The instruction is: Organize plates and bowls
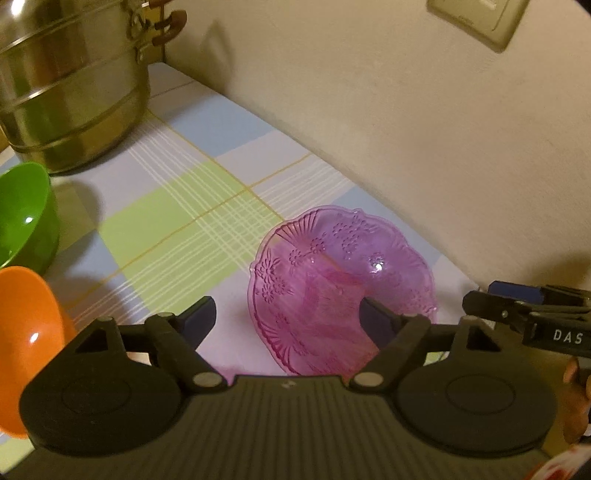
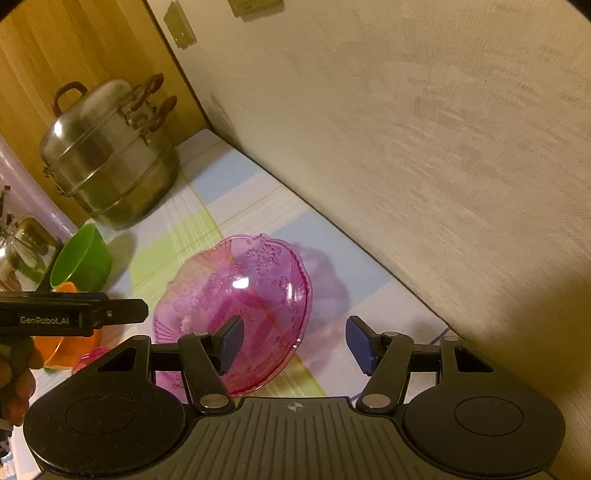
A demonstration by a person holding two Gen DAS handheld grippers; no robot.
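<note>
Steel steamer pot (image 2: pixel 110 158) on checked tablecloth (image 1: pixel 177 221); wall switch (image 1: pixel 476 18) above.

1. The left gripper (image 1: pixel 288 319) fills the lower part of the left wrist view, pointing steeply downward, its blue-padded jaws standing wide apart.
2. The right gripper (image 2: pixel 295 345) sits low in the right wrist view, angled downward, its jaws parted.
3. Each gripper's tip shows side-on at the edge of the other's view.
4. A hand (image 2: pixel 16 380) grips the left gripper's handle at the right wrist view's lower left.
</note>
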